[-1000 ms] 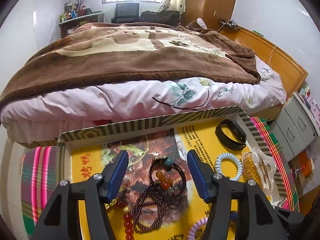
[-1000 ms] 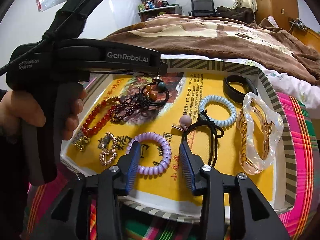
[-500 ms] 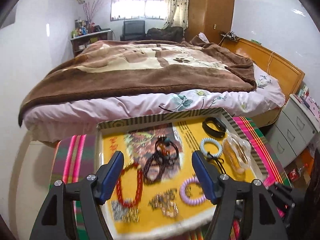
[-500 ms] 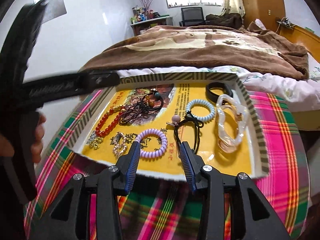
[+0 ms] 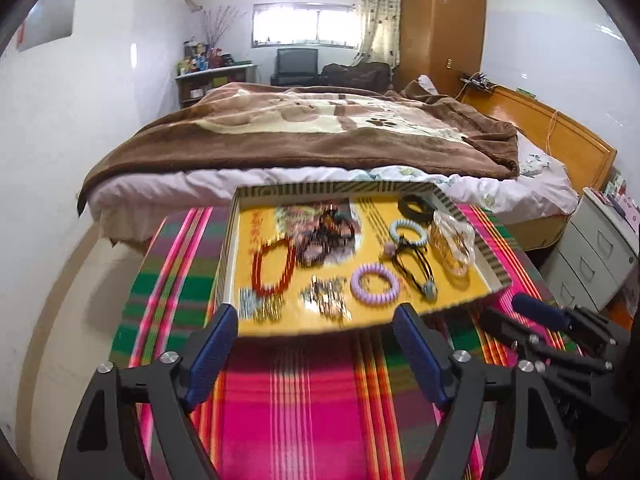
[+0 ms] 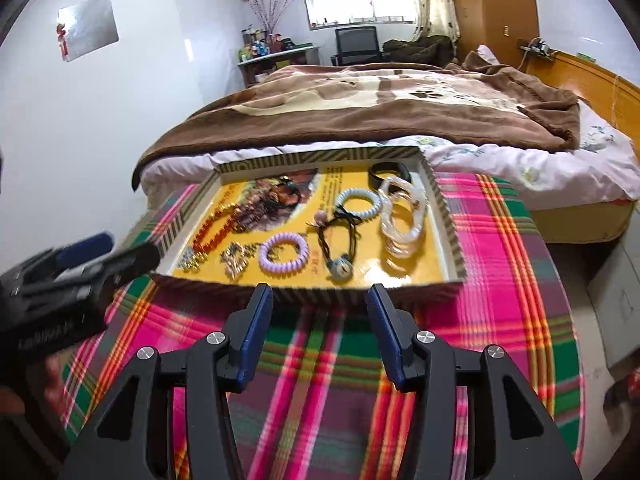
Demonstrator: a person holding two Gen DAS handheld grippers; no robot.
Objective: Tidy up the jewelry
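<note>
My left hand-held gripper (image 5: 314, 320) hangs with fingers spread wide and empty over the plaid surface (image 5: 304, 400), the tray (image 5: 332, 191) just ahead of its tips. In it, ahead and left, I see the red bead bracelet (image 5: 273, 264), then the purple coil tie (image 6: 283, 252), then the clear hair claw (image 6: 402, 220) ahead and right. My right hand-held gripper (image 6: 318, 300) is likewise parted, holding nothing, short of the tray's near wall.

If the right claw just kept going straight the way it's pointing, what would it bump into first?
Probably the near striped wall of the cardboard tray, just ahead of the open right claw. If it cleared the wall, the purple coil hair tie lies beyond. Depth is uncertain.
</note>
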